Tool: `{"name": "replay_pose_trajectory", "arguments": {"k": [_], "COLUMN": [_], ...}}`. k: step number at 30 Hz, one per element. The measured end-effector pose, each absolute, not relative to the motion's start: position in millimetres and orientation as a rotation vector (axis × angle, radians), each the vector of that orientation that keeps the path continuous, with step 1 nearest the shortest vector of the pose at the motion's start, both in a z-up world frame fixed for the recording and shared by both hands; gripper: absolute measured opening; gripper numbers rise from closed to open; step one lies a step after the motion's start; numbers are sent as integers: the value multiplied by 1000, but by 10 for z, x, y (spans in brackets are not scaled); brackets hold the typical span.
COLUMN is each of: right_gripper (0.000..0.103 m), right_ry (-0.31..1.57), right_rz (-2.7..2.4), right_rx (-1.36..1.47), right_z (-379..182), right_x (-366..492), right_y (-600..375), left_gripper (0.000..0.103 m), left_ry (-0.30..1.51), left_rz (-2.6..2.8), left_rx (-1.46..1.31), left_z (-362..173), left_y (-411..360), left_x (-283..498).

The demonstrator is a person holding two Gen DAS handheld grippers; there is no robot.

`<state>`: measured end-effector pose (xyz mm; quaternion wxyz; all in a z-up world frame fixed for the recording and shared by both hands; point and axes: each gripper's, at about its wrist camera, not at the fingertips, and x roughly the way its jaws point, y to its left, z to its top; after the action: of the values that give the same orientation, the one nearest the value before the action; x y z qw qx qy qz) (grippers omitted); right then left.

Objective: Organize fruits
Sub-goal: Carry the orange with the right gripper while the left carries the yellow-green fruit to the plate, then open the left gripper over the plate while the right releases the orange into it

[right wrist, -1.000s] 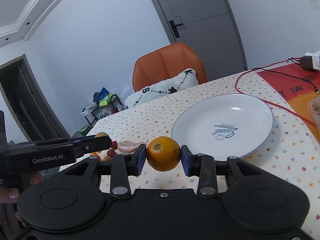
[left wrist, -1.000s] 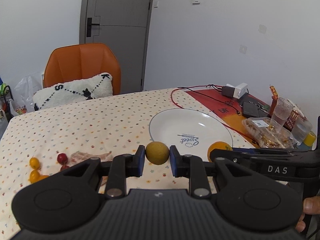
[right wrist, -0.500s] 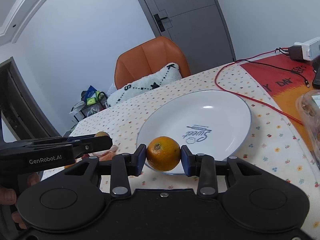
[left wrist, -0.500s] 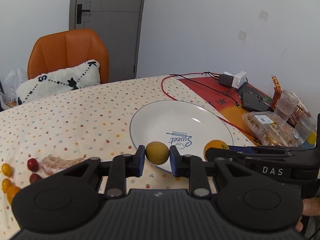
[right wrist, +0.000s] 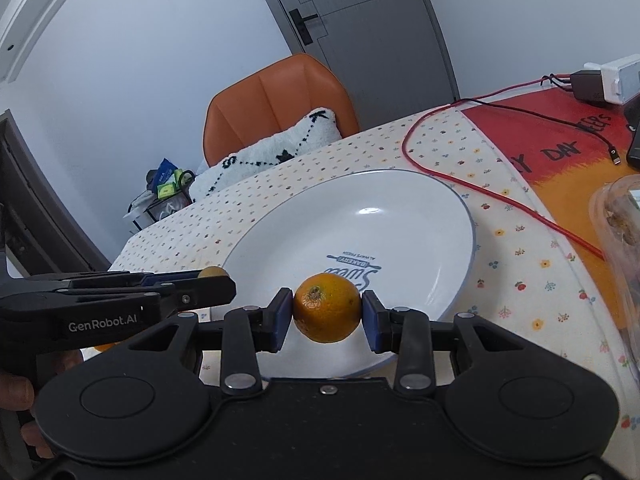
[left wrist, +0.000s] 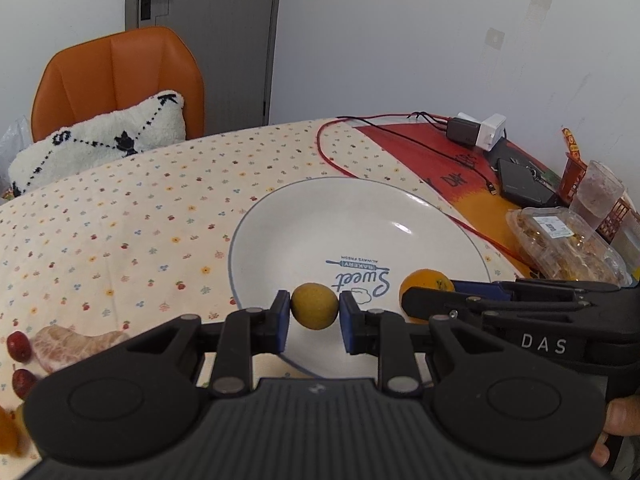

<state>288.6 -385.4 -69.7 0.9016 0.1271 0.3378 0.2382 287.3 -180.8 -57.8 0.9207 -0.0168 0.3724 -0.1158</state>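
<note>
The tabletop carries a cream cloth with a small floral print; a red and orange mat covers its far right part. An orange chair stands at the far edge with a white cushion on its seat.

The white plate lies flat on the tabletop, near the middle. Its bowl shows a blue "Sweet" print and no fruit rests on its surface. A clear plastic food box sits to the right of the plate, with brownish contents that cannot be identified. A clear cup stands just behind the box.

The right tool is clenched on the orange. The orange is held above the near rim of the plate, stem end facing up and toward the camera. The fruit is near-round, with no clear long axis.

The left tool is clenched on the yellow-green fruit, also held over the near rim of the plate. This fruit is round and plain; its orientation cannot be told. Both tools are closed only as far as the fruit width, blue pads pressing on each side.

A peeled citrus segment lies on the tabletop left of the plate, long axis running left to right. Two small red fruits lie just beside its left end.
</note>
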Motion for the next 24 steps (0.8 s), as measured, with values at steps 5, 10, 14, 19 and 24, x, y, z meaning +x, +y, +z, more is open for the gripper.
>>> {"name": "replay_pose_trajectory", "arguments": {"k": [5,10,14,19,24], "right_gripper": [36,36,36,39,40], "right_ry": [697,706,711,714,685], "right_rz": [489,478,468,455,449], "right_rx": [220,196,202,208,224], "right_z": [-711,-744,-762,-745,-669], "right_x": [2979,3026,3046,3029,2949], "right_y": [-3811,-3802,-3824,-3842,-3862], "left_gripper": [24,25,27,28,29], "left_ry": [787,822,792,751,722], "left_rz": [-244,-251,-238,-218,-195], "left_rx": [-38,-33,-37,-54,-81], "left_z": [-690,-762,-683,-511,-393], "left_y": [-1841,-1884,-1849,-1710,-1538], "left_x": [2970,3025,2966,2829,2660]}}
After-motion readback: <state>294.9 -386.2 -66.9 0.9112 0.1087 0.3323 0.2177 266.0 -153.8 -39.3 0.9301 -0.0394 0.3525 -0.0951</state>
